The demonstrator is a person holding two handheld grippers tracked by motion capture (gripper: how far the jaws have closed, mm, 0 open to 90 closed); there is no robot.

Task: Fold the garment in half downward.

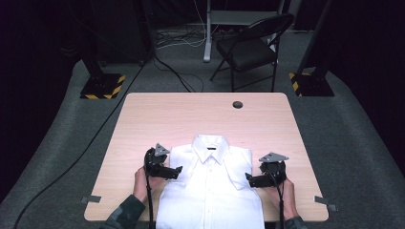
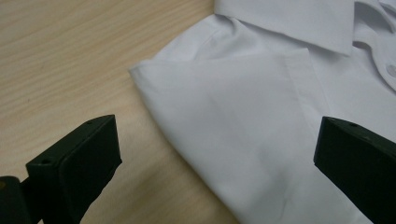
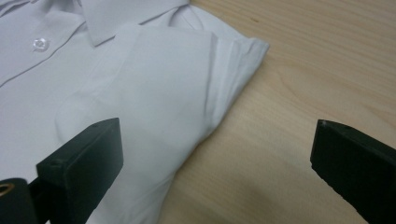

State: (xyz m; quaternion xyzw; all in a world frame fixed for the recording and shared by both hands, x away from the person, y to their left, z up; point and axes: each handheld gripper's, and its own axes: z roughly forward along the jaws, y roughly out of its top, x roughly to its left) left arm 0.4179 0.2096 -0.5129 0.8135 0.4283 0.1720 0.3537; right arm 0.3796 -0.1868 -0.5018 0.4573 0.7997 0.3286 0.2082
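A white button-up shirt [image 1: 210, 181] lies face up on the wooden table [image 1: 162, 114], collar away from me, both sleeves folded in over the body. My left gripper [image 1: 177, 171] is open at the shirt's left edge; in the left gripper view its jaws straddle the folded left sleeve [image 2: 233, 116] and the shirt's edge. My right gripper [image 1: 249, 179] is open at the shirt's right edge; in the right gripper view its jaws straddle the folded right sleeve [image 3: 168, 93] and bare wood. Neither gripper [image 2: 217, 154] [image 3: 215, 161] holds anything.
The shirt's hem hangs over the table's near edge. A dark round cable hole [image 1: 237, 104] sits near the far edge. Behind the table stand a black folding chair [image 1: 250, 45] and two stand bases with yellow-black tape [image 1: 102, 86] [image 1: 310, 83]. Cables run across the floor.
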